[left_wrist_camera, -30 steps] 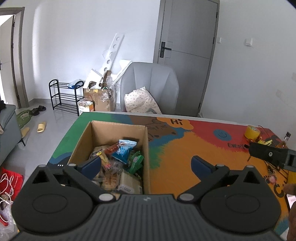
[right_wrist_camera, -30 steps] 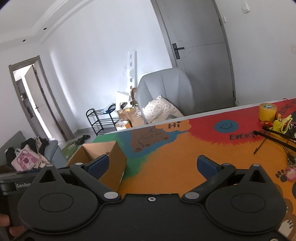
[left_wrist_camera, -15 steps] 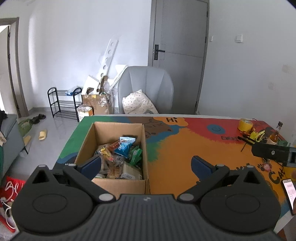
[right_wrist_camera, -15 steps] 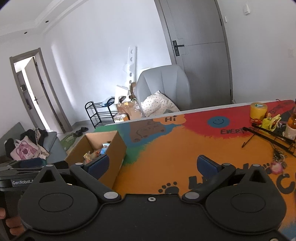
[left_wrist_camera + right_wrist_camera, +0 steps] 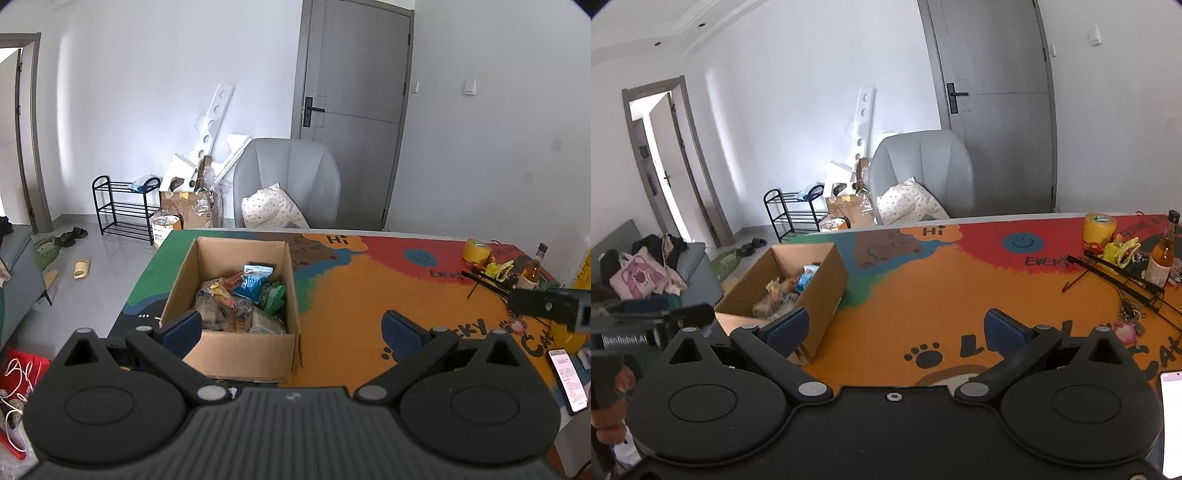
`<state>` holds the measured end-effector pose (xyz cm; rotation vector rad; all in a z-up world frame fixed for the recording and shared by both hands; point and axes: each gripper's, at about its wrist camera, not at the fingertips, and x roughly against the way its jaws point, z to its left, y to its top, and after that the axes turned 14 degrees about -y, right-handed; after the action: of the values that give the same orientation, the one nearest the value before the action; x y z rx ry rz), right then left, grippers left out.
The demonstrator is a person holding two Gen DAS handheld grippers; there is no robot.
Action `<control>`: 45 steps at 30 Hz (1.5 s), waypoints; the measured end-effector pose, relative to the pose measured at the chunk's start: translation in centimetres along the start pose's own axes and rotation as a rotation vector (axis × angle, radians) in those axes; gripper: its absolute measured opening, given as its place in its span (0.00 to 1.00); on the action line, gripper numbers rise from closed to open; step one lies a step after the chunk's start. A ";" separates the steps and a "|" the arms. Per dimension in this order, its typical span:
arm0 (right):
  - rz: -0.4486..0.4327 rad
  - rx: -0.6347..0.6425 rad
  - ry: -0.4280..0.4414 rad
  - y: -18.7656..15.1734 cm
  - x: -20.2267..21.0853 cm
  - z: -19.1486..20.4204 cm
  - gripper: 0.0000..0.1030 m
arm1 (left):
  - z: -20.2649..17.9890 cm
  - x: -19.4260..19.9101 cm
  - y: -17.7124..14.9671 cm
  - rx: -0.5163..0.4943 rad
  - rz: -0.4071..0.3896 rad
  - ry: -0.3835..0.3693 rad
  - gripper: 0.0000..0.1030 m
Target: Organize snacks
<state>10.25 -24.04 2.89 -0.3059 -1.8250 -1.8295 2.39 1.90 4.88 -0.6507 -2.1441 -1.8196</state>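
Snack packets [image 5: 240, 299] filled a cardboard box [image 5: 236, 347] at the green left end of the painted tabletop [image 5: 354, 295] as I held both tools above it, a blue wrapper [image 5: 255, 282] standing tallest in the pile with a green pack [image 5: 274, 297] just beside it. My left gripper [image 5: 291, 330] hung over the box's near wall with its tongs released wide and nothing between them, one blue pad [image 5: 183, 328] across the near left corner, the other above orange paint. My right gripper [image 5: 895, 330] was likewise spread and empty, level with the box's near right corner, the box [image 5: 816, 295] lying to its left and the painted paw print [image 5: 925, 356] between its fingers. At the far right of the table stood a yellow tape roll [image 5: 1099, 227], an amber bottle [image 5: 1162, 254] and a black wire stand [image 5: 1123, 277]; a lit phone [image 5: 567, 380] lay at the near right edge. Behind the table sat a grey armchair [image 5: 288, 177] with a spotted cushion [image 5: 271, 212].
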 end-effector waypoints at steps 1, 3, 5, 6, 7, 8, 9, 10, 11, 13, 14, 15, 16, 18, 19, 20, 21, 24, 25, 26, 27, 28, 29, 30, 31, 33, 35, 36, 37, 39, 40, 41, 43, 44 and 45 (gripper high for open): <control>0.003 -0.005 -0.002 -0.1 0.0 -0.1 1.00 | 0.0 0.2 0.0 -0.004 -0.004 0.001 1.00; 0.006 -0.006 -0.004 -0.2 0.0 -0.2 1.00 | -0.2 0.5 0.1 -0.013 -0.014 0.006 1.00; 0.014 -0.010 -0.010 -0.3 -0.1 -0.2 1.00 | -0.3 0.7 0.2 -0.021 -0.014 0.005 1.00; 0.019 -0.012 -0.013 -0.3 -0.2 -0.3 1.00 | -0.3 0.8 0.1 -0.020 -0.012 0.004 1.00; 0.023 -0.014 -0.012 -0.3 -0.2 -0.3 1.00 | -0.3 0.9 0.1 -0.018 -0.011 0.003 1.00; 0.028 -0.013 -0.012 -0.3 -0.2 -0.3 1.00 | -0.3 0.9 0.1 -0.017 -0.010 0.003 1.00; 0.027 -0.009 -0.012 -0.4 -0.1 -0.3 1.00 | -0.2 0.9 0.1 -0.012 -0.009 0.004 1.00; 0.024 -0.004 -0.011 -0.5 0.0 -0.3 1.00 | -0.1 0.9 0.0 -0.006 -0.007 0.005 1.00; 0.023 -0.001 -0.009 -0.5 0.1 -0.2 1.00 | -0.1 0.9 0.0 -0.001 -0.005 0.004 1.00; 0.023 -0.001 -0.010 -0.5 0.1 -0.2 1.00 | 0.0 0.9 0.0 0.002 -0.003 0.003 1.00; 0.022 -0.002 -0.011 -0.5 0.1 -0.3 1.00 | 0.0 0.9 0.0 0.003 -0.002 0.002 1.00; 0.019 -0.004 -0.009 -0.5 0.2 -0.3 1.00 | 0.0 1.0 0.0 0.004 -0.003 0.001 1.00; 0.016 -0.007 -0.007 -0.5 0.3 -0.4 1.00 | 0.0 1.0 0.0 0.006 -0.004 -0.001 1.00; 0.013 -0.013 -0.004 -0.4 0.3 -0.6 1.00 | 0.0 1.0 0.0 0.004 -0.004 0.000 1.00; 0.014 -0.016 -0.005 -0.3 0.3 -0.7 1.00 | 0.0 1.0 0.0 0.003 -0.003 -0.001 1.00; 0.014 -0.017 -0.005 -0.3 0.2 -0.8 1.00 | 0.0 1.0 0.1 0.006 -0.001 -0.005 1.00; 0.015 -0.018 -0.002 -0.2 0.2 -0.8 1.00 | 0.1 0.9 0.2 0.011 0.001 -0.011 1.00; 0.015 -0.017 -0.003 -0.2 0.2 -0.8 1.00 | 0.0 0.9 0.2 0.011 0.003 -0.015 1.00; 0.014 -0.014 -0.004 -0.2 0.2 -0.7 1.00 | 0.1 0.9 0.2 0.017 0.006 -0.026 1.00; 0.013 -0.011 -0.002 -0.1 0.2 -0.7 1.00 | 0.1 0.9 0.1 0.022 0.007 -0.032 1.00; 0.014 -0.010 -0.001 -0.1 0.2 -0.7 1.00 | 0.0 0.9 0.1 0.022 0.004 -0.029 1.00; 0.014 -0.009 -0.001 -0.2 0.3 -0.7 1.00 | 0.0 1.0 0.1 0.018 0.002 -0.021 1.00; 0.014 -0.010 -0.001 -0.2 0.2 -0.6 1.00 | -0.1 0.9 0.2 0.016 0.002 -0.018 1.00; 0.015 -0.010 -0.002 -0.2 0.2 -0.6 1.00 | -0.1 0.9 0.1 0.013 0.003 -0.018 1.00; 0.017 -0.011 -0.002 -0.2 0.2 -0.6 1.00 | -0.2 0.9 0.1 0.011 0.007 -0.019 1.00; 0.020 -0.011 -0.004 -0.3 0.2 -0.6 1.00 | -0.2 0.8 0.1 0.006 0.010 -0.018 1.00; 0.021 -0.010 -0.004 -0.4 0.2 -0.6 1.00 | -0.2 0.7 0.0 0.005 0.012 -0.016 1.00; 0.020 -0.009 -0.002 -0.4 0.2 -0.6 1.00 | -0.3 0.6 0.0 0.005 0.014 -0.016 1.00; 0.019 -0.009 0.000 -0.4 0.3 -0.6 1.00 | -0.3 0.5 0.0 0.006 0.015 -0.016 1.00; 0.018 -0.007 0.001 -0.4 0.3 -0.6 1.00 | -0.3 0.5 -0.1 0.005 0.016 -0.016 1.00; 0.017 -0.006 0.000 -0.4 0.3 -0.6 1.00 | -0.3 0.5 -0.1 0.003 0.017 -0.016 1.00; 0.016 -0.004 -0.001 -0.4 0.3 -0.6 1.00 | -0.3 0.4 -0.1 0.002 0.019 -0.015 1.00; 0.016 -0.002 0.001 -0.4 0.3 -0.6 1.00 | -0.2 0.4 -0.1 0.003 0.020 -0.016 1.00; 0.016 -0.001 0.001 -0.3 0.3 -0.6 1.00 | -0.2 0.4 -0.1 0.004 0.020 -0.018 1.00; 0.017 -0.002 0.001 -0.3 0.3 -0.6 1.00 | -0.2 0.4 -0.1 0.005 0.019 -0.018 1.00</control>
<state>9.97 -24.71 2.69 -0.3204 -1.8152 -1.8198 1.99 1.78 4.96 -0.6871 -2.1457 -1.8044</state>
